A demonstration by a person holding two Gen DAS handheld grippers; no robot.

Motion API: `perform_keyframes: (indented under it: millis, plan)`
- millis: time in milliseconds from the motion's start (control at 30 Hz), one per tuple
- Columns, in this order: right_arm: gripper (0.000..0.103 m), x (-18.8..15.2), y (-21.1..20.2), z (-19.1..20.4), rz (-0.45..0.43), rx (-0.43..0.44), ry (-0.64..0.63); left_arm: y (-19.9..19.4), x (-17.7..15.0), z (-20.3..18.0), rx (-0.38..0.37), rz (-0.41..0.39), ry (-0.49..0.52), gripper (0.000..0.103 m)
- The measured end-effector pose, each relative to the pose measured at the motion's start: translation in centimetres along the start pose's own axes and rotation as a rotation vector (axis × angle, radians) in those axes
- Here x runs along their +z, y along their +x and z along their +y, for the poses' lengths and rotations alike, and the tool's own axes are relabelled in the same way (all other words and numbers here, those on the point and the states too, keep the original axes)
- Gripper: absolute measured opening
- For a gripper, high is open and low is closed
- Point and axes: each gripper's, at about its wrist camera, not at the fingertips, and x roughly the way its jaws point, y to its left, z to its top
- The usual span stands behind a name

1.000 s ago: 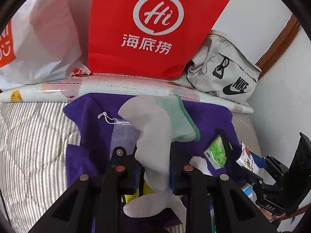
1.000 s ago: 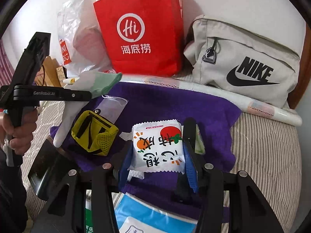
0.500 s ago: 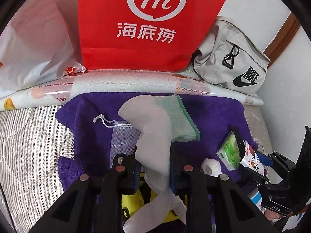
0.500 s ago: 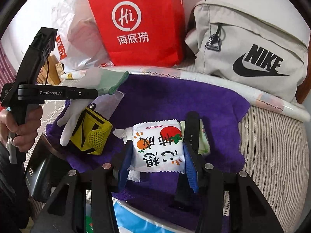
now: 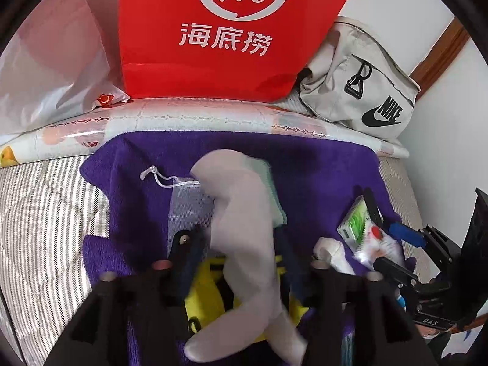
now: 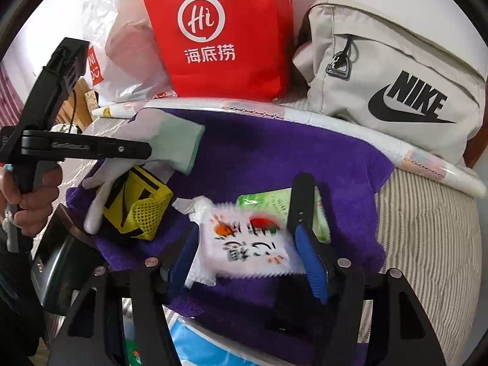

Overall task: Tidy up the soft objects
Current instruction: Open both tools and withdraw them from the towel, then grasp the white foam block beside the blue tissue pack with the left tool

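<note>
A pale glove with a green cuff hangs between the fingers of my left gripper. Its jaws are opening, and a gap shows beside the glove, which is blurred. Below it lie a yellow mesh pouch and a purple towel. A white snack packet with a tomato print sits blurred between the fingers of my right gripper, whose jaws are also opening. In the right wrist view the left gripper and the glove hover over the yellow pouch.
A clear mesh drawstring bag, a green tissue pack and a crumpled white tissue lie on the towel. Behind stand a red paper bag, a grey Nike bag and a white plastic bag. A striped mattress surrounds the towel.
Both grippers' jaws have spread apart. The glove has come loose between the left fingers, and the snack packet has slipped and blurred between the right ones.
</note>
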Motion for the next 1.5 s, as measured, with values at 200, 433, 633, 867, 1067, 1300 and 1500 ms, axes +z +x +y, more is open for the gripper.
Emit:
perform_keyframes:
  millis: [200, 433, 633, 867, 1067, 1300, 1500]
  plan:
    - [0.067, -0.1, -0.3, -0.2, -0.004, 0.002, 0.016, -1.4, -0.5, 0.0, 0.028, -0.005, 0.001, 0.054]
    - [0.067, -0.8, -2.6, 0.6, -0.03, 0.014, 0.023, -4.6, -2.1, 0.0, 0.039, -0.037, 0.0, 0.054]
    - [0.067, -2.5, -6.2, 2.2, -0.066, 0.013, 0.011, -8.2, -4.8, -1.7, 0.057, -0.084, 0.051, 0.054]
    - [0.067, -5.7, -10.5, 4.0, -0.091, 0.03, 0.025, -12.3, -9.3, -3.9, 0.084, -0.129, 0.112, 0.054]
    - [0.067, -9.2, -12.9, 6.3, -0.097, 0.065, 0.032, -13.9, -12.9, -5.7, 0.074, -0.147, 0.161, 0.054]
    - [0.067, -13.8, -14.6, 8.6, -0.087, 0.091, 0.016, -12.8, -17.1, -9.1, 0.13, -0.142, 0.383, 0.054]
    - [0.067, -17.6, -15.4, 9.4, -0.099, 0.104, 0.006, -10.5, -19.0, -10.1, 0.119, -0.089, 0.464, 0.054]
